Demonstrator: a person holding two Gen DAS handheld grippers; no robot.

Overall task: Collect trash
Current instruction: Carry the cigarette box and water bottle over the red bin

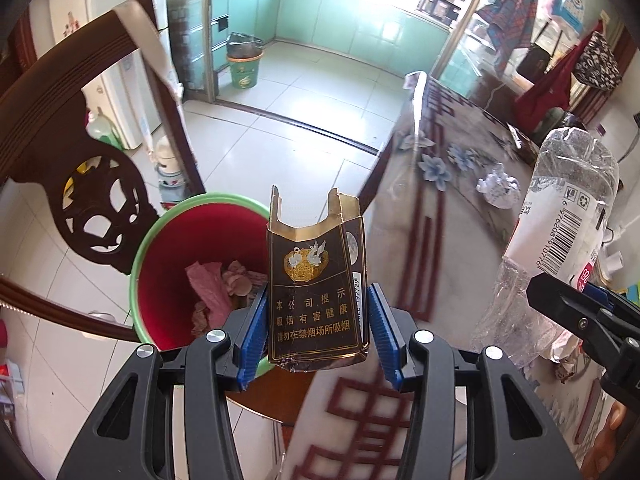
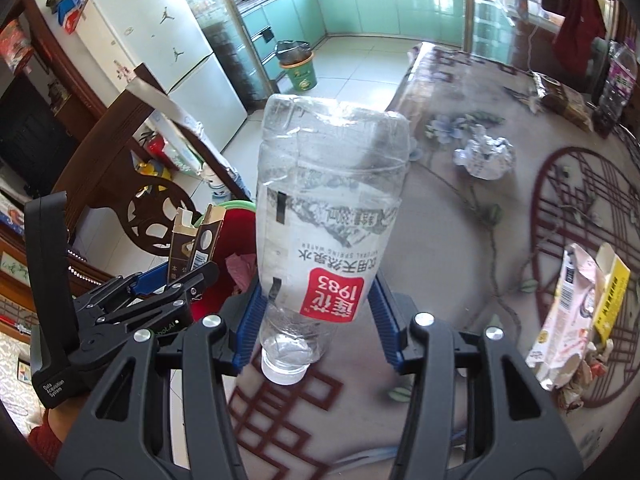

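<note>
left gripper [image 1: 316, 328] clenched on a light, crushable cigarette pack [image 1: 316, 280] beside the red bin [image 1: 168, 256]; right gripper [image 2: 316, 320] clenched on an empty, slippery bottle [image 2: 328, 216], gripped near the neck above the counter [image 2: 460, 240]. only right view shows torn carton [image 2: 576, 312].

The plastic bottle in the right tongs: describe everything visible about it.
The clear, crumpled plastic water bottle looks empty and is held upside down, white cap nearest the camera, base pointing away. Its white label carries a red patch and grey print. The right tongs' blue pads clamp its lower shoulder, above the patterned tablecloth.
</note>
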